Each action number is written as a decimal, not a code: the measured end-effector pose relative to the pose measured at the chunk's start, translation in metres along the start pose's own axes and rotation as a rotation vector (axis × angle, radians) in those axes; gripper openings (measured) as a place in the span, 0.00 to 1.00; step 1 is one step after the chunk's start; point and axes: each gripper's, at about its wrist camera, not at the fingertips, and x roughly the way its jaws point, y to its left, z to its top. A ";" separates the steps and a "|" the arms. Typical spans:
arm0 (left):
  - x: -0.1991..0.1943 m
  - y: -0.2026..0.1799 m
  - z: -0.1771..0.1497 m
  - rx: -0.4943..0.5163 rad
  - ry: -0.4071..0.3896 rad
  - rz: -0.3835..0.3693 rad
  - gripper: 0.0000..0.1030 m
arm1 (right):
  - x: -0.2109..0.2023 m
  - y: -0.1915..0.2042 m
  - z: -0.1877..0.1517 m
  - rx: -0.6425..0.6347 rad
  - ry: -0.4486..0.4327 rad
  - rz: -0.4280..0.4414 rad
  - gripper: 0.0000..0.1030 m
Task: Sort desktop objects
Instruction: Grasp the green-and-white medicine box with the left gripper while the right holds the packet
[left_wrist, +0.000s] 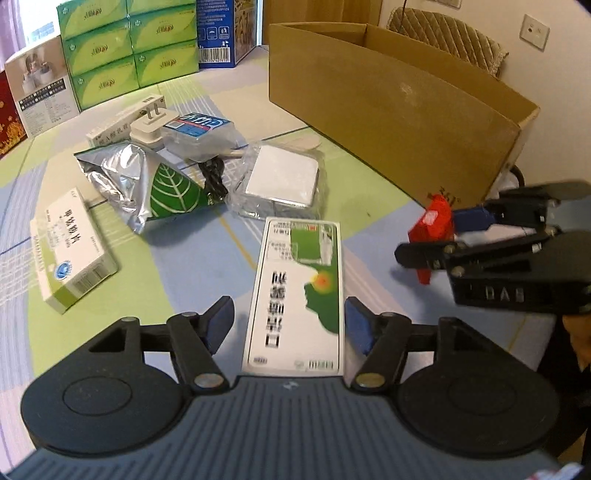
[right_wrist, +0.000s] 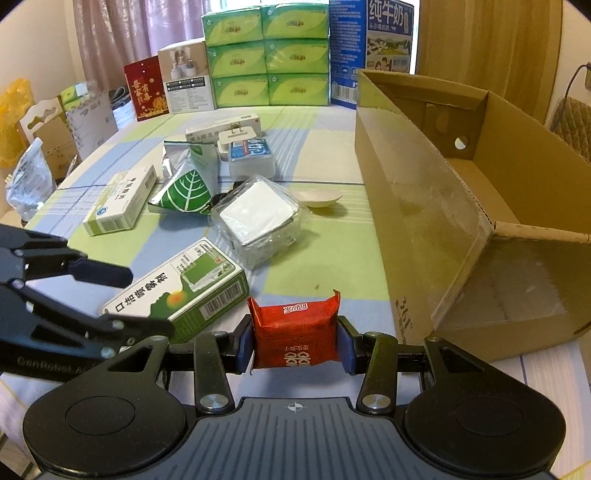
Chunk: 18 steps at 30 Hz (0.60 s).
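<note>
Right gripper (right_wrist: 294, 345) is squeezing a red packet (right_wrist: 294, 334) between its blue fingers (right_wrist: 244, 345), just above the table (right_wrist: 325, 162), beside the open cardboard box (right_wrist: 417, 206). Left gripper (left_wrist: 290, 325) is holding its fingers spread wide, gripping nothing, either side of a green-and-white medicine box (left_wrist: 299, 291) lying flat. Farther off: foil leaf pouch (left_wrist: 147, 184), wrapped white square (left_wrist: 282, 177), white plug (left_wrist: 147, 125). Stacked green tissue packs (right_wrist: 266, 55) and a carton reading "纯牛奶" (right_wrist: 388, 33) are standing at the back.

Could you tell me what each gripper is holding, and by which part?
The right gripper pinches the red packet across its two side edges. The left gripper is open, holding nothing.
</note>
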 end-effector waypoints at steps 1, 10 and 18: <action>0.003 0.000 0.002 -0.004 0.001 -0.006 0.59 | 0.001 -0.001 0.000 0.001 0.000 -0.003 0.41; 0.024 -0.008 0.006 0.048 0.055 0.008 0.50 | 0.013 -0.002 -0.001 0.020 0.016 -0.007 0.41; 0.000 -0.005 0.002 -0.033 0.037 0.052 0.49 | 0.007 -0.001 -0.001 0.036 -0.017 0.010 0.41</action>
